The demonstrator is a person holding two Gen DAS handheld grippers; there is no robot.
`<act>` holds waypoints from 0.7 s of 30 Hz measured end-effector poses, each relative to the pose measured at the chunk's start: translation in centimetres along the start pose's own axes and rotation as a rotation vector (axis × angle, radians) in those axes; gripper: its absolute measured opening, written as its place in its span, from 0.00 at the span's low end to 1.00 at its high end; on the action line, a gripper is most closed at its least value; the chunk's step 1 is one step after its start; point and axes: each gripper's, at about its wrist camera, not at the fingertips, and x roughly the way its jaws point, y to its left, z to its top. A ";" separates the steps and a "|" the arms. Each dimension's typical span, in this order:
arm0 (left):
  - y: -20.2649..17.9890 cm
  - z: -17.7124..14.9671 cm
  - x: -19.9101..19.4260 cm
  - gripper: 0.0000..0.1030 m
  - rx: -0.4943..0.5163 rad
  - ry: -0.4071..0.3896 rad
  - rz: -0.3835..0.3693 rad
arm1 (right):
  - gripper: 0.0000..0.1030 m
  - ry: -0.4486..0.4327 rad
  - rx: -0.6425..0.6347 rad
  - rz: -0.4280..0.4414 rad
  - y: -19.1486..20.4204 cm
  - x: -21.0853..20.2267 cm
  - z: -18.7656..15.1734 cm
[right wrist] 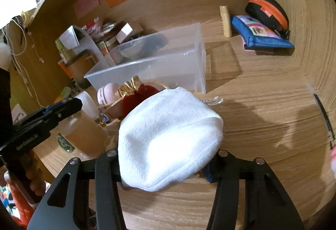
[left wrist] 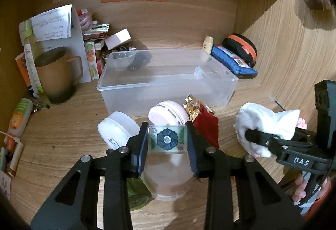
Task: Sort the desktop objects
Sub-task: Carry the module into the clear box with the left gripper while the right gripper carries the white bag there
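Note:
My left gripper (left wrist: 167,141) is shut on a clear plastic cup with a blue flower print (left wrist: 167,140), held just above the wooden desk. My right gripper (right wrist: 166,169) is shut on a white cloth bundle (right wrist: 168,137); it also shows in the left wrist view (left wrist: 260,125), to the right of the cup. A clear plastic bin (left wrist: 168,78) stands behind both and looks nearly empty. In front of the bin lie a pink round case (left wrist: 168,113), a white round lid (left wrist: 116,128) and a red pouch with gold trim (left wrist: 204,122).
A brown mug (left wrist: 57,74), papers and small boxes (left wrist: 117,38) crowd the back left. Tubes (left wrist: 20,116) lie at the left edge. A blue pouch (right wrist: 260,34), a black and orange case (right wrist: 267,11) and a cream bottle (right wrist: 225,21) sit at the back right.

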 end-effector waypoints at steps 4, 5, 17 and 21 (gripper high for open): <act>0.2 0.2 -0.4 0.32 -0.009 -0.010 0.007 | 0.45 -0.026 -0.014 0.000 0.2 -1.1 0.5; 0.3 0.3 -0.4 0.32 -0.012 -0.012 0.009 | 0.45 -0.031 -0.016 0.003 0.3 -1.4 0.6; 1.1 1.5 -2.2 0.32 -0.012 -0.049 0.038 | 0.45 -0.073 -0.035 0.025 0.7 -3.0 2.7; 1.8 2.2 -2.7 0.32 -0.027 -0.047 0.034 | 0.45 -0.079 -0.050 0.038 1.0 -3.2 3.7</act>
